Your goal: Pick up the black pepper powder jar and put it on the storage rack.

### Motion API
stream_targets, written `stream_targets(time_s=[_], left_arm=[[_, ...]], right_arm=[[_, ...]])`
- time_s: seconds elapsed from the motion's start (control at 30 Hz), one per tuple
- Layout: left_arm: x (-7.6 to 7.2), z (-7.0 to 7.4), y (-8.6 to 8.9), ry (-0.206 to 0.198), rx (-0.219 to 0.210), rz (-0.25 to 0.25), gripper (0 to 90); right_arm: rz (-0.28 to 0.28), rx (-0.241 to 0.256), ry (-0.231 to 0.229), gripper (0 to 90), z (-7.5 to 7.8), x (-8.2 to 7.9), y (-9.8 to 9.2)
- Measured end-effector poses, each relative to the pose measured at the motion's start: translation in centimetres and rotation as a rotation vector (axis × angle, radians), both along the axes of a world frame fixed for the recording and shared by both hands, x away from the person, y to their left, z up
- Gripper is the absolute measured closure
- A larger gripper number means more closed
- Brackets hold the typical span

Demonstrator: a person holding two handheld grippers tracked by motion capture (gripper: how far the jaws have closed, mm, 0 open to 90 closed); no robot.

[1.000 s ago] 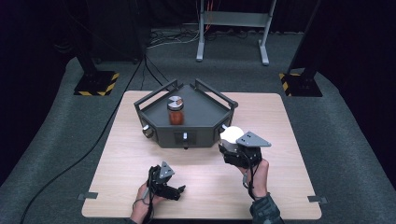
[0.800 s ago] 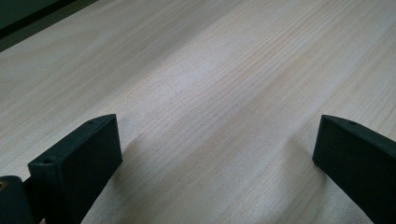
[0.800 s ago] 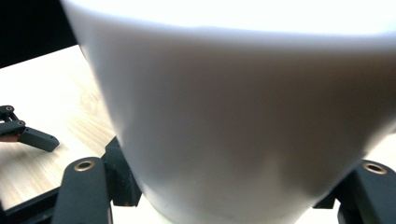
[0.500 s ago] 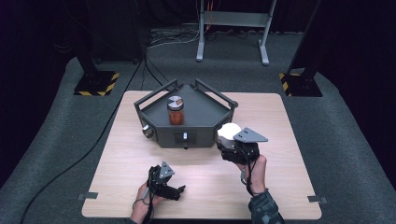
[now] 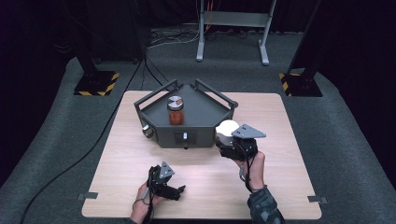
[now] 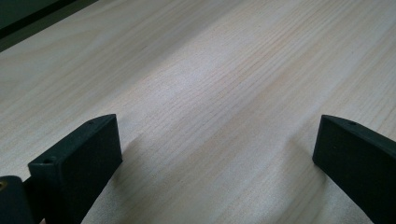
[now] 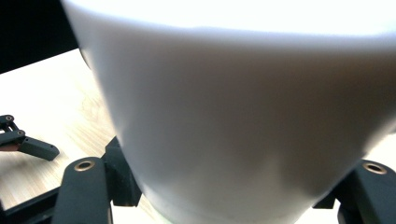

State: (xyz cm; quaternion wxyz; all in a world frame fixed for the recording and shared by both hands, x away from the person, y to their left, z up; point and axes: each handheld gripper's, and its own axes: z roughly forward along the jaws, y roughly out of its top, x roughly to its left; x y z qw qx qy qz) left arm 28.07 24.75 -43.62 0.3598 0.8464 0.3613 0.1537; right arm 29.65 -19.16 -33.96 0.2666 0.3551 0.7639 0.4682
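Right gripper [image 5: 229, 142] fingers clamp the white cup [image 5: 227, 128] low on its wall, just beside the dark tray [image 5: 205, 135]. Likely light, rigid, smooth-sided; may slip. Left gripper [image 5: 180, 190] fingers spread wide, empty, on worktop [image 5: 280, 177].

No text, label, brand or number is showing legibly anywhere; the only signs are the yellow-and-black hazard stripes [image 5: 97, 84] on the stand bases lying beyond the bench [image 5: 289, 186].
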Motion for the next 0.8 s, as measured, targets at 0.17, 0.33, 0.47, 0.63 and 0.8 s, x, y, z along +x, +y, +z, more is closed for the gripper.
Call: stream_targets(time_s=[0.17,0.33,0.47,0.63,0.8], left_arm=[[0.0,0.0,0.0,-0.001,0.000,0.000,0.8],[0.0,0.0,0.0,-0.001,0.000,0.000,0.9],[0.0,0.0,0.0,0.000,0.000,0.000,0.9],[0.0,0.0,0.0,0.000,0.000,0.000,0.9],[0.0,0.0,0.0,0.000,0.000,-0.001,0.9]], right_arm=[[0.008,0.011,0.004,30.0,0.2,0.5,-0.1],[0.014,0.016,0.012,30.0,0.4,1.1,0.0],[0.021,0.022,0.016,30.0,0.5,1.6,0.1],[0.029,0.023,0.020,30.0,0.6,2.2,0.3],[0.046,0.030,0.024,30.0,0.6,2.7,0.3]])
